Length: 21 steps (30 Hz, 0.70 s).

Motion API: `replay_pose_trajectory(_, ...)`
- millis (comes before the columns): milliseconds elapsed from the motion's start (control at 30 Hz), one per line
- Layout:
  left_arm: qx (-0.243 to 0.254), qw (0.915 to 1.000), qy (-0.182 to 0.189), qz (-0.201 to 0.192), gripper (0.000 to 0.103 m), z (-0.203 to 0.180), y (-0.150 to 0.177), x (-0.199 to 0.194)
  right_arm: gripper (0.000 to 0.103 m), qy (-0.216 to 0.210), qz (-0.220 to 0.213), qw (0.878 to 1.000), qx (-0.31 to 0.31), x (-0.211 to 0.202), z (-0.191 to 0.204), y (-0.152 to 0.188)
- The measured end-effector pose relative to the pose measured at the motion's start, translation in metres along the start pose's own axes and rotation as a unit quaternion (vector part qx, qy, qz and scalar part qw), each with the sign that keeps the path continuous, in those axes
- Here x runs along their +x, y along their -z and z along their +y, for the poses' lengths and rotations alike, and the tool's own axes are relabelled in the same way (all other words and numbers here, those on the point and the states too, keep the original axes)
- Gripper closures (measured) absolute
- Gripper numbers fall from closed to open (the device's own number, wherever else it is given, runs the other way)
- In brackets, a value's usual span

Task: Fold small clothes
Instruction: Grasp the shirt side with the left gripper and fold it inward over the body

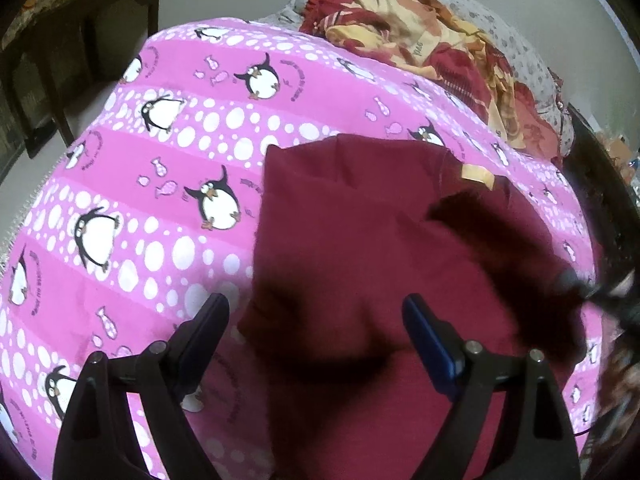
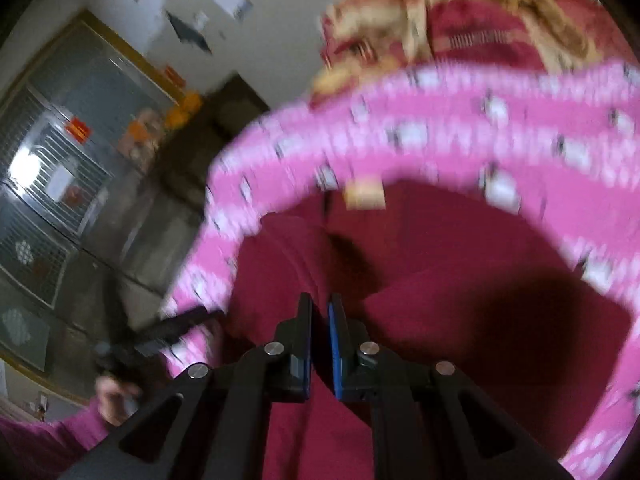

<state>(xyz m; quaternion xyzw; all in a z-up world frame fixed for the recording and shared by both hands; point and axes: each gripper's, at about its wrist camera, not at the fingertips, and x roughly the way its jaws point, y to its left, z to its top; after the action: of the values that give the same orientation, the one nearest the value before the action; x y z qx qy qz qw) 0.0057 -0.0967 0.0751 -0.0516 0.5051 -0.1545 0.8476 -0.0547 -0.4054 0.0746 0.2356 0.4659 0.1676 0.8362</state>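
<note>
maroon shirt [image 1: 360,240] lies on bedsheet [image 1: 160,160]; left gripper [image 1: 316,320] jaws apart above it, right gripper [image 2: 320,312] jaws together, empty.

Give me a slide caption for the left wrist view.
Open left gripper hovers over a maroon garment spread on a pink penguin-print bedsheet.

Pink penguin bedsheet [image 1: 168,160], maroon garment [image 1: 360,248] flat, crumpled floral blanket [image 1: 452,52]

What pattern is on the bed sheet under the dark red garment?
The bed sheet is pink, with white dots and black-and-white penguins. It shows best in the left wrist view.
</note>
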Motion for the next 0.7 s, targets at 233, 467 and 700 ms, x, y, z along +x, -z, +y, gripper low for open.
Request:
replay_pose_trajectory(233, 0.029, 0.9994, 0.02, -0.002, 0.016, -0.03, -0.011, 0.009, 0.049, -0.002, -0.018, 1.0, 0.005, -0.016, 0.001, 0.02)
replay_pose_trajectory(467, 0.046, 0.9981, 0.03, 0.026, 0.015, -0.064, -0.022, 0.053, 0.042, 0.013, -0.057, 0.998, 0.0, -0.068, 0.0, 0.031)
replay_pose_trajectory(700, 0.09, 0.9939, 0.045, 0.046, 0.077, -0.1, -0.022, 0.074, 0.031, 0.057, -0.094, 0.994, 0.025, -0.13, -0.024, 0.051)
